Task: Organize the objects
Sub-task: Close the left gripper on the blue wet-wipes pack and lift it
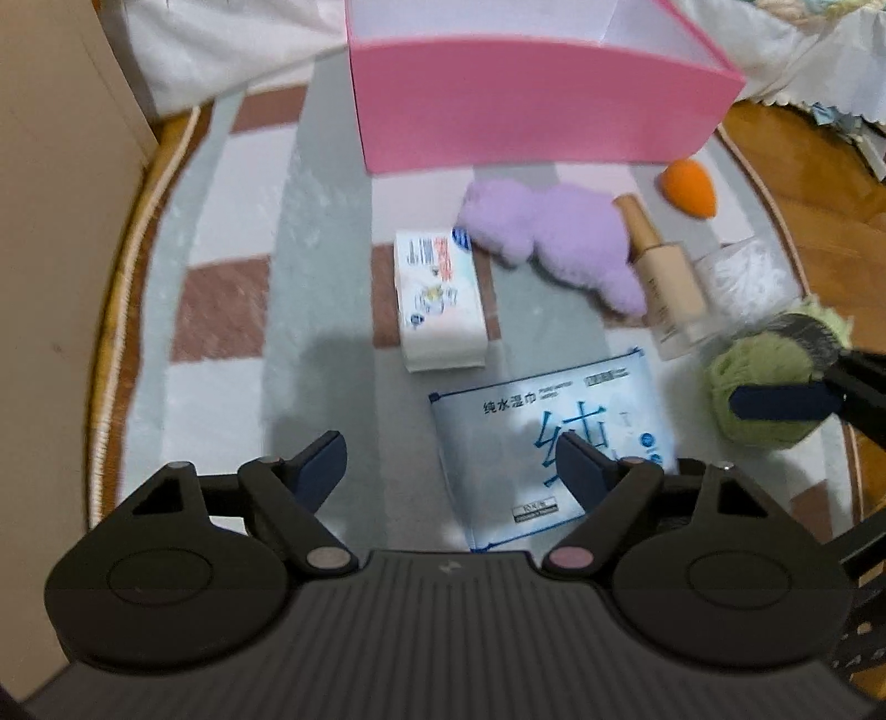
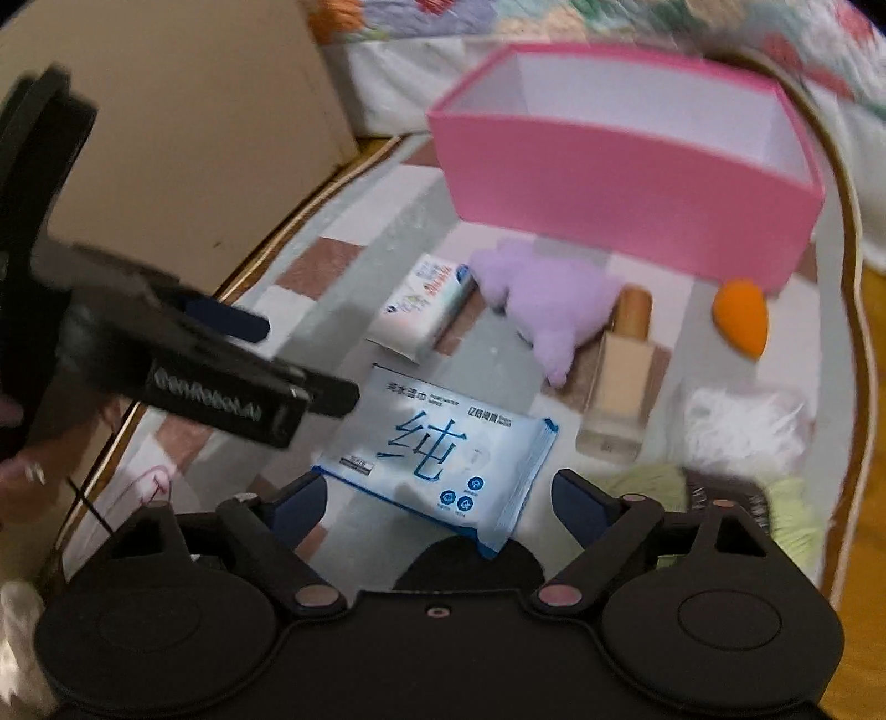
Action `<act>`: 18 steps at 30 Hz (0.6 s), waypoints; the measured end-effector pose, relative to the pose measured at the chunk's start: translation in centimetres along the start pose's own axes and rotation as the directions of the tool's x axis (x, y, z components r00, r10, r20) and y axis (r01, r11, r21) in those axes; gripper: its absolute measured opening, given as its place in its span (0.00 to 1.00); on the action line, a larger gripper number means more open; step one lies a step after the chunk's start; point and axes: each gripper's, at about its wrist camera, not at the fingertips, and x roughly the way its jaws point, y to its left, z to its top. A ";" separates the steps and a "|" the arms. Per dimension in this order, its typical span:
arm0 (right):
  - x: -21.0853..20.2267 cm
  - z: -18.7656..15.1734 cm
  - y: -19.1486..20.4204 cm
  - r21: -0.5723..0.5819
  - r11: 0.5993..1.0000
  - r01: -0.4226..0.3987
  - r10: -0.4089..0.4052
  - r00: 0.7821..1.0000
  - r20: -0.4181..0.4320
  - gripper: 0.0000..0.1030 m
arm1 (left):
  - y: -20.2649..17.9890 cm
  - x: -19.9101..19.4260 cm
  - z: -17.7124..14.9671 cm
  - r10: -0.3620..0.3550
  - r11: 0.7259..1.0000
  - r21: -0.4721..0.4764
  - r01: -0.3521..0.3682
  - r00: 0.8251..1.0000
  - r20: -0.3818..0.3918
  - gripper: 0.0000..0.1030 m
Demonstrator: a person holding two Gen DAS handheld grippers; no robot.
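Your left gripper [image 1: 454, 471] and right gripper [image 2: 437, 498] both hang spread and empty above the wet-wipe pack [image 2: 437, 448] lying flat on the checked rug [image 1: 221, 310]. Beyond it lie a tissue packet [image 1: 440, 302], a purple plush [image 1: 559, 238] and the open pink box [image 1: 531, 111].

You have a checkered rug [image 1: 232, 310] on wooden flooring [image 1: 803, 166], white bedding [image 1: 221, 50], beige cabinet [image 2: 183, 138].

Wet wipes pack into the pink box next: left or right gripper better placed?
Probably right. The right gripper has the wipes pack centred ahead of its open fingers; the left gripper has it off toward one finger.
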 end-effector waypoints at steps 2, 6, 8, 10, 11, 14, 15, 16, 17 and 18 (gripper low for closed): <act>1.3 -0.2 -0.3 0.024 1.000 0.005 -0.004 1.000 -0.024 0.85 | 0.4 1.3 -0.1 -0.015 1.000 -0.021 0.015 1.000 -0.016 0.77; 2.7 -0.5 -0.2 0.020 0.996 0.082 -0.081 0.996 -0.023 0.77 | 1.1 2.7 -0.9 -0.074 0.993 -0.091 0.072 0.997 -0.025 0.63; 3.1 -0.4 0.3 -0.001 0.993 0.117 -0.117 0.993 -0.025 0.72 | 1.3 2.9 -1.3 -0.103 0.987 -0.126 0.102 0.995 -0.004 0.62; 3.4 -0.4 0.7 -0.019 0.988 0.151 -0.151 0.988 -0.037 0.62 | 1.0 2.8 -1.4 -0.087 0.989 -0.120 0.089 0.996 0.017 0.59; 3.7 -0.3 0.7 -0.024 0.987 0.156 -0.157 0.987 -0.045 0.58 | 0.9 2.8 -1.4 -0.087 0.988 -0.123 0.089 0.996 0.024 0.55; 4.3 0.2 0.3 0.008 0.992 0.124 -0.124 0.990 -0.061 0.54 | 0.6 2.9 -1.4 -0.110 0.983 -0.143 0.113 0.993 0.033 0.47; 4.4 0.3 0.2 0.011 0.993 0.117 -0.116 0.991 -0.068 0.54 | 0.5 2.9 -1.4 -0.117 0.982 -0.145 0.121 0.993 0.035 0.45; 4.5 0.4 -0.1 0.021 0.994 0.105 -0.104 0.992 -0.075 0.54 | 0.3 2.9 -1.3 -0.117 0.982 -0.147 0.121 0.992 0.037 0.45; 4.6 0.5 -0.4 0.044 0.995 0.094 -0.091 0.993 -0.079 0.54 | 0.2 3.0 -1.3 -0.122 0.981 -0.150 0.126 0.992 0.040 0.43; 4.6 0.5 -0.7 0.069 0.994 0.083 -0.077 0.994 -0.081 0.54 | 0.2 3.0 -1.4 -0.128 0.979 -0.155 0.133 0.991 0.043 0.43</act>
